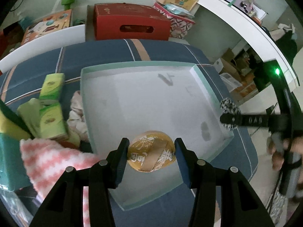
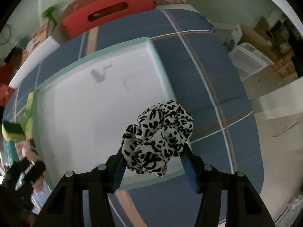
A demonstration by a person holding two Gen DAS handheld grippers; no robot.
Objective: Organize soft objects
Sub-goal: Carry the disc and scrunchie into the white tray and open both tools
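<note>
Both grippers hang over the pale open box [image 1: 144, 102], which fills the middle of each frame and sits on the blue striped cover [image 1: 113, 54]. Its white floor is bare. That box seems the drop spot, directly beneath each load.

Left gripper [image 1: 151, 156], low centre of its view, is clamped on a round gold packet [image 1: 150, 152] with a tan band across it, hanging above the box's near part.

Right gripper [image 2: 153, 156] is closed on a black-and-white spotted scrunchie [image 2: 157, 136], bunched and puffy, above the box's right edge; in the left view it shows at the right, over that rim.

Green packs [image 1: 52, 111] and a pink-white cloth [image 1: 55, 162] lie left of the box.
</note>
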